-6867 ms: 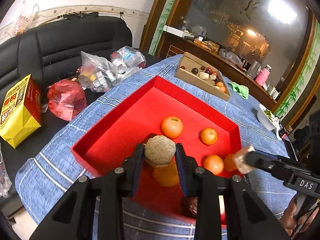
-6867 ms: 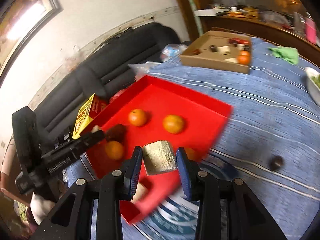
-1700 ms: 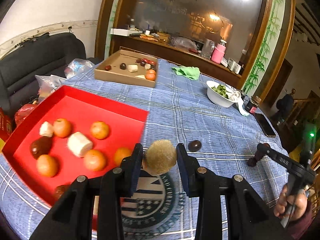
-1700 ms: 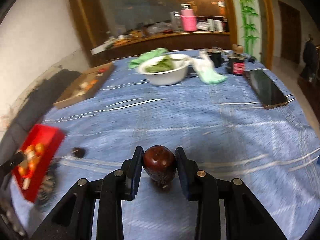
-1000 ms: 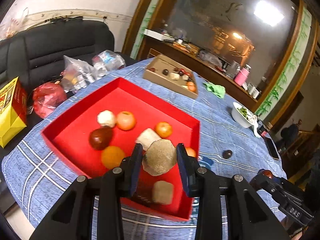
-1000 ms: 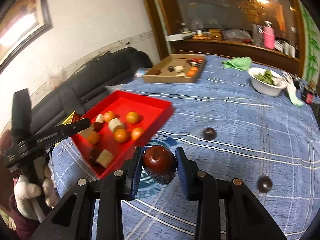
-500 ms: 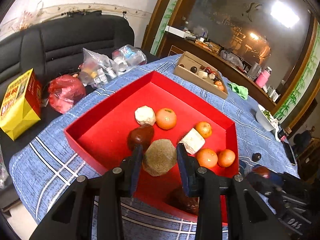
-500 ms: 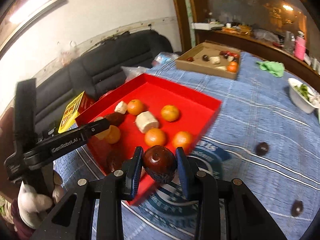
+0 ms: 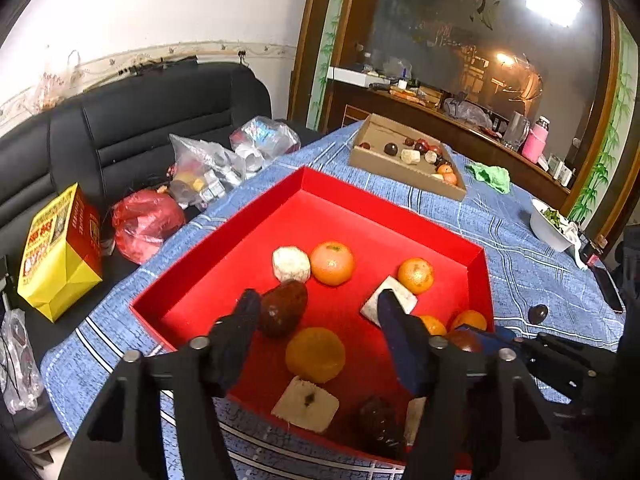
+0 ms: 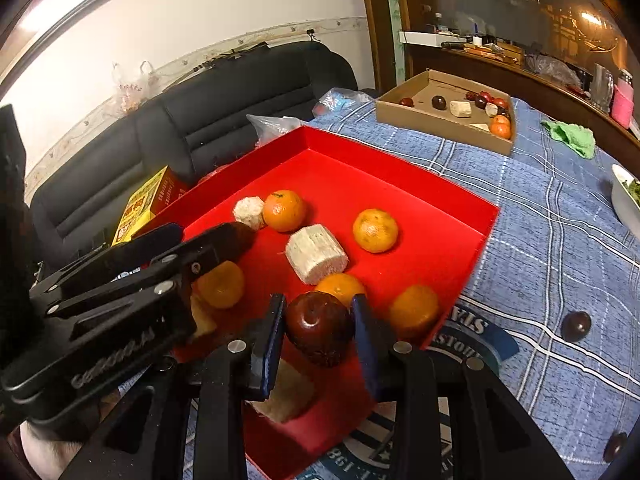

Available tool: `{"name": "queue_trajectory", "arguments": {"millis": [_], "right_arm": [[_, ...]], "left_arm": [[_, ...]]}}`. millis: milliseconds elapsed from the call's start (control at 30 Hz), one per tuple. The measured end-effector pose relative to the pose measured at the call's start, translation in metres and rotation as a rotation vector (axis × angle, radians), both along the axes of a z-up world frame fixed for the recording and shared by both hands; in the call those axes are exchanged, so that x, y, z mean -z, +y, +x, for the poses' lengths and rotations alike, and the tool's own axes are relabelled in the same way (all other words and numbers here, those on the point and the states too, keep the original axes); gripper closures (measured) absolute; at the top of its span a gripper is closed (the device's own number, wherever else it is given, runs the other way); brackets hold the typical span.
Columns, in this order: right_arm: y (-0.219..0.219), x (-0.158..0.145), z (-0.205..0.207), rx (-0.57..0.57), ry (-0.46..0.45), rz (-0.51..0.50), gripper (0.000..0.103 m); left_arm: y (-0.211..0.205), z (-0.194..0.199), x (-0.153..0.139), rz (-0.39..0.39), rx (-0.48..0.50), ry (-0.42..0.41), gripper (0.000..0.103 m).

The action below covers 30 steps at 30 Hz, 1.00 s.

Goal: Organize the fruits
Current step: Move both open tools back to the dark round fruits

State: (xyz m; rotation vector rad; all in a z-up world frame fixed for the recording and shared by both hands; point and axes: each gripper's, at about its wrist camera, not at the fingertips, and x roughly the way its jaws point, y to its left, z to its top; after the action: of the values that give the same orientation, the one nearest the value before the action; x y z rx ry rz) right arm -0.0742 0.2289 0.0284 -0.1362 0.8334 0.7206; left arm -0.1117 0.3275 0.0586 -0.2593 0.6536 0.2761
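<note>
A red tray on the blue cloth holds several oranges, pale cut pieces and dark fruits. My left gripper is open and empty above the tray's near end; a beige block lies below it. My right gripper is shut on a dark red apple and holds it over the tray's near right corner. It also shows in the left wrist view. The left gripper's fingers show at the left of the right wrist view.
A cardboard box with more fruit stands at the far end. Two dark fruits lie loose on the cloth right of the tray. A white bowl stands at the right. A black sofa with bags and a yellow box is left.
My left gripper has opened and let go of the round beige fruit, which now lies in the tray. My right gripper has carried the apple over the tray.
</note>
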Motion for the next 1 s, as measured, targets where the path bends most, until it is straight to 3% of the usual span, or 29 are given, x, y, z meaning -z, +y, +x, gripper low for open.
{"name": "queue_trajectory", "arguments": {"millis": [133,367,500,1000], "right_arm": [[-0.002,-0.002,-0.003,-0.004,-0.011,0.029,0.045],[-0.022,-0.012,-0.01,0.024,-0.025,0.066,0.044],[-0.039,-0.016,-0.016,0.058,-0.032,0.073,0.038],[-0.096,-0.02,-0.034,0.143,-0.042,0.095,0.037]], "left_arm": [[-0.004,-0.001,-0.006,0.013,0.001,-0.007,0.034],[-0.011,-0.008,-0.014,0.045,-0.015,0.003,0.032],[-0.02,-0.013,-0.022,0.086,-0.025,0.007,0.027],[-0.072,-0.021,-0.039,0.216,0.019,0.048,0.026]]}}
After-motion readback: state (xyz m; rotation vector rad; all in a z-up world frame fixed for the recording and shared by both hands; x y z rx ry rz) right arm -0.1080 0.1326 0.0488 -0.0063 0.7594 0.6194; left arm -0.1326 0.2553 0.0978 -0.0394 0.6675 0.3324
